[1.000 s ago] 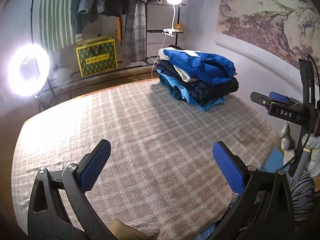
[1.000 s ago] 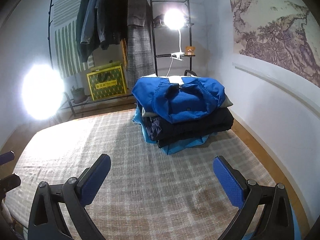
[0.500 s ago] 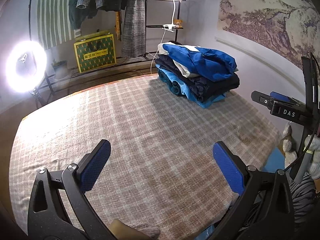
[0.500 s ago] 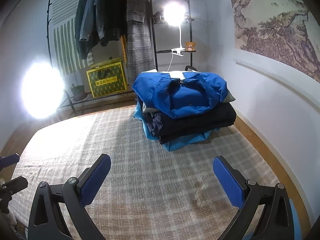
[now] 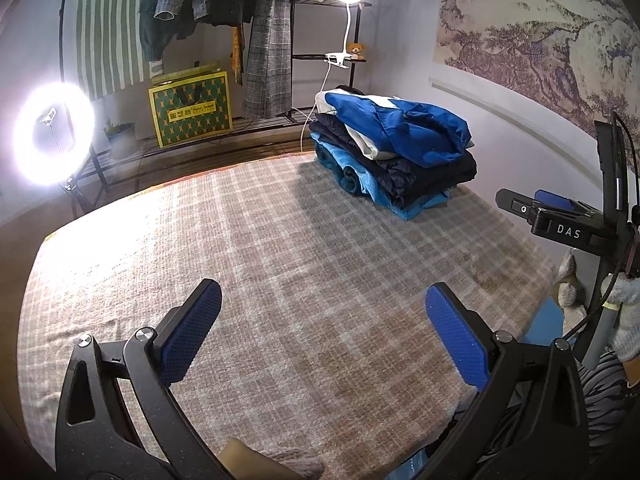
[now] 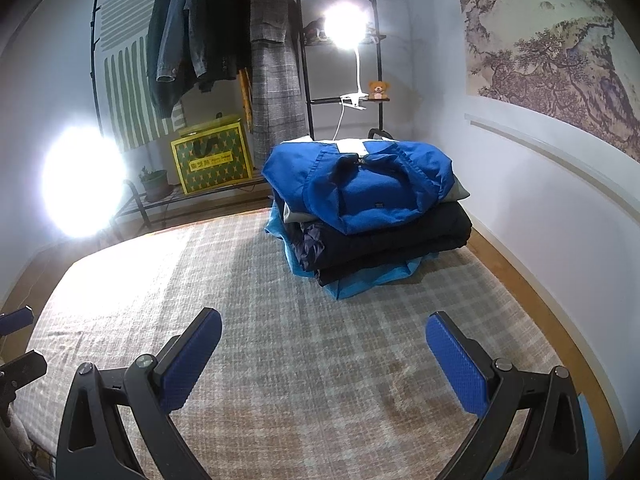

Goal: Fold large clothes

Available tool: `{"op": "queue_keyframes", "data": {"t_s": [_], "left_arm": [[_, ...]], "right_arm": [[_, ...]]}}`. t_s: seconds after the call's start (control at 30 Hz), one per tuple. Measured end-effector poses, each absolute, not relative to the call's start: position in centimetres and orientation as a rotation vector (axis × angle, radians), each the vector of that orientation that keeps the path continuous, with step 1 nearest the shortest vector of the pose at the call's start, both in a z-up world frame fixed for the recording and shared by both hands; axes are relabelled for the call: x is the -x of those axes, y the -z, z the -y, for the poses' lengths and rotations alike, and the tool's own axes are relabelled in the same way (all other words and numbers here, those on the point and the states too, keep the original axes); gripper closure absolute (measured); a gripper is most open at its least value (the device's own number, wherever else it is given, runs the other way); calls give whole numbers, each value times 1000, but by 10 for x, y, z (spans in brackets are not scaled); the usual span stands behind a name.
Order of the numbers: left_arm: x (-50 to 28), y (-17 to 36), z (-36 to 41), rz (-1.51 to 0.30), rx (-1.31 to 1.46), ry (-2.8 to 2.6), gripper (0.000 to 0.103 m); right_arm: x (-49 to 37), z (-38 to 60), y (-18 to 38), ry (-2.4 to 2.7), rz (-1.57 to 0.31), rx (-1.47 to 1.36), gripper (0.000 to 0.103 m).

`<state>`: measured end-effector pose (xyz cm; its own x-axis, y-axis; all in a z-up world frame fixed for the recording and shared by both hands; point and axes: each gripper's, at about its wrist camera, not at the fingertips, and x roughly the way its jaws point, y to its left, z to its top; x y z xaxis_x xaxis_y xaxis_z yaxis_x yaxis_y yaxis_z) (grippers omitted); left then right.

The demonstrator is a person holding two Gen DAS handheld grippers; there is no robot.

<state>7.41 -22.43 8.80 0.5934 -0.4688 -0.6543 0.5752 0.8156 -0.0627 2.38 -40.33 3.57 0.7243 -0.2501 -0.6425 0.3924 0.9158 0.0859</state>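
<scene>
Since a second ago my left wrist view has tipped slightly, so the folded stack [image 5: 394,158] sits lower in the frame. My left gripper [image 5: 322,336] hangs over the plaid blanket [image 5: 280,264], fingers spread wide, holding and touching nothing. Only this view shows my right gripper's black body marked DAS [image 5: 568,232] at the right edge, and my gloved hand [image 5: 624,320] below it.

From the right wrist, my right gripper [image 6: 324,364] is likewise spread wide and empty above the blanket. The stack, blue jacket [image 6: 368,184] on top, rests at the far side near the white wall. Behind stand a clothes rack [image 6: 224,40], a yellow bag [image 6: 212,158] and two bright lamps.
</scene>
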Motion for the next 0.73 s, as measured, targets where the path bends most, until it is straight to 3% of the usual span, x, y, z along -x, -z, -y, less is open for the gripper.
{"op": "queue_keyframes", "data": {"t_s": [0.73], "left_arm": [[-65,-90,226,-676,-158,592,0]], "right_arm": [[-27,403,-33,345,-686,-213,0]]}}
